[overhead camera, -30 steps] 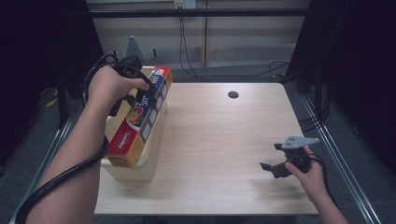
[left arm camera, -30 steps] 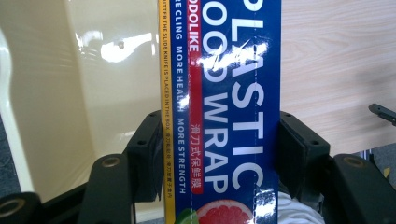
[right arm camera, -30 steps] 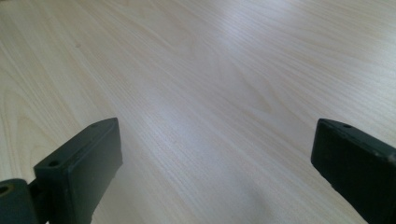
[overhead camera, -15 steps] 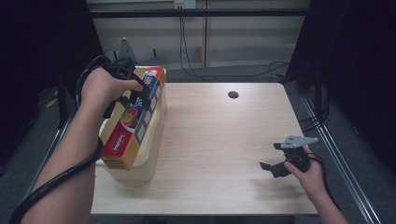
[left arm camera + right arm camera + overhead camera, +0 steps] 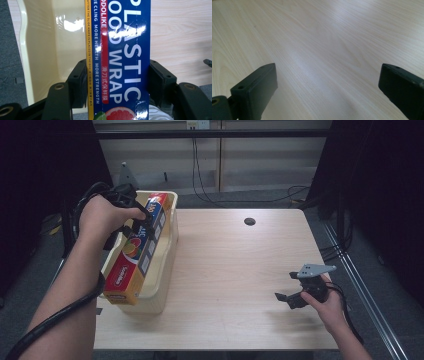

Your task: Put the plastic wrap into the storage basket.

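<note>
One wrap box (image 5: pixel 136 251) lengthwise along bin (image 5: pixel 169 251)

A pale wooden surface (image 5: pixel 225 265) carries a cream plastic tub (image 5: pixel 162 270) at its left edge; a dark hole (image 5: pixel 249 221) lies well right of the tub.

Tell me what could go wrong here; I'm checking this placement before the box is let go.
The plastic wrap box is clamped in the left gripper near one end, so its long free end could swing or slip. Its near end overhangs the cream bin's rim and may catch there or tip the bin.
</note>
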{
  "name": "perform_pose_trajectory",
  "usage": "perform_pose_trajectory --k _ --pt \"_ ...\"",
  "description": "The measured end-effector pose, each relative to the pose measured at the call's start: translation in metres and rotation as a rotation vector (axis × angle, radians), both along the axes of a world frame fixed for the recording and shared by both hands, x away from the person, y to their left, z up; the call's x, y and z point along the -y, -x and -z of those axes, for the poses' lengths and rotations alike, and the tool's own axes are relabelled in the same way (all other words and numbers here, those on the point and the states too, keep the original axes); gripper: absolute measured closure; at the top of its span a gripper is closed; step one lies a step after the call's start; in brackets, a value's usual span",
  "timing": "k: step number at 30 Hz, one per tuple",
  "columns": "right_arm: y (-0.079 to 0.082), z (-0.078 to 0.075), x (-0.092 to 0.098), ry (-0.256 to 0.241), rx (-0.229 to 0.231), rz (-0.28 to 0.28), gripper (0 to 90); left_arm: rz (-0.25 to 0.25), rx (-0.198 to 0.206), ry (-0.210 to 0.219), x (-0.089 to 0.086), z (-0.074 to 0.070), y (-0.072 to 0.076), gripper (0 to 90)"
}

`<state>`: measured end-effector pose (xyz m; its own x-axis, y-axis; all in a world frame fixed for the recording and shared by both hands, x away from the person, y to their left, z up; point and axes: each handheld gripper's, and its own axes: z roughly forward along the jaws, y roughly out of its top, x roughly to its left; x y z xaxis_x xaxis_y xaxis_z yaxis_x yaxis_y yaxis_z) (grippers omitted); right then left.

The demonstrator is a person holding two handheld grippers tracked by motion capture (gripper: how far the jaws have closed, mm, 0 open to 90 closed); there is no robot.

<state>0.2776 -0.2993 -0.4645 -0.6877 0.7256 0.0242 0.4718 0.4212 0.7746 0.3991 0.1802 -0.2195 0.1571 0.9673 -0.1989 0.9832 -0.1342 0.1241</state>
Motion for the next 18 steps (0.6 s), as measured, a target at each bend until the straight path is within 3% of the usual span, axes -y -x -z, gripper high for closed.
perform_pose_trajectory --k 10,18 --pt "-0.002 0.0 -0.003 -0.001 -0.002 -0.011 2.2 -0.008 0.006 -0.011 -0.005 0.009 0.003 41.0" --pt "-0.001 0.0 -0.003 0.001 0.001 -0.013 2.2 -0.014 -0.011 -0.013 -0.007 0.021 0.002 41.0"
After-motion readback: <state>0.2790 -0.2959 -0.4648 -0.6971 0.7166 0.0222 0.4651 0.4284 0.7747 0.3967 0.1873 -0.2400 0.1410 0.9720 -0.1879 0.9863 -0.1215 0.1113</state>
